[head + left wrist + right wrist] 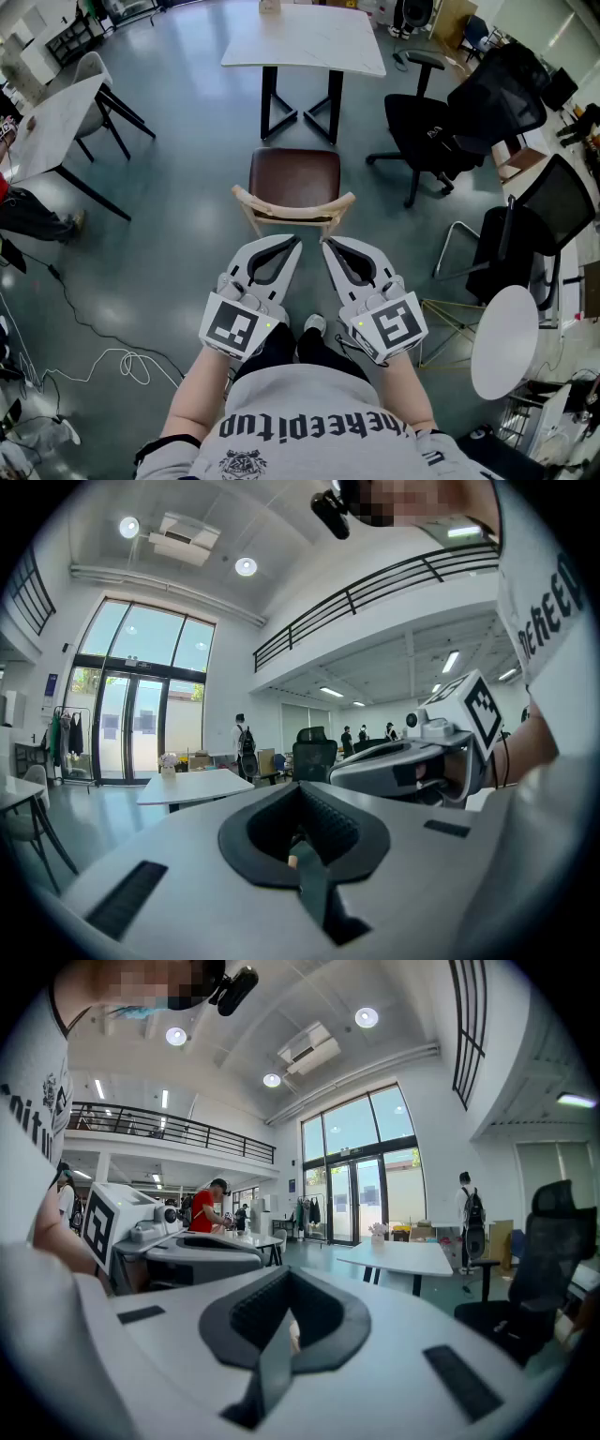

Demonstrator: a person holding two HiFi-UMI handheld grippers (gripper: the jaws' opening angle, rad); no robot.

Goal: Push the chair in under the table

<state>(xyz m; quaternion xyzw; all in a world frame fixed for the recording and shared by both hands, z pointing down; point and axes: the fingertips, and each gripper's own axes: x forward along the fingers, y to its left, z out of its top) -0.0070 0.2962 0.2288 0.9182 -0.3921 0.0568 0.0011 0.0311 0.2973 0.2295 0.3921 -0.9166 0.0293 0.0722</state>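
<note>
Fingers (287, 264) of both grippers are clenched on nothing. Each gripper view shows its two jaws met along one seam, with only a sliver of pale wood past the tips.

Position of the task's thing: the chair (293, 176) stands straight ahead of the person, between the grippers and the table (305, 42). Its brown seat lies clear of the table top, with the seat's far edge near the table's dark foot. Its wooden backrest rail (265, 211) faces the person.

Governing relation: the rail's long axis runs from side to side across the head view, crosswise to both grippers, which point forward and nearly level. The left gripper (297, 241) and the right gripper (326, 243) have their tips side by side just behind the rail. Whether they touch it cannot be told. Neither gripper is clearly nearer. The left tip lies about at the rail's middle and the right tip a little to the right of it, so the pair sits slightly right of centre.

Judgement: the task appears to be at its start, and the push line runs from the tips through the seat to the table. Since the contact is off-centre, a forward shove may swing the chair and would need even pressure from both sides. A black office chair (427, 131) stands to the right, apart from that line.
</note>
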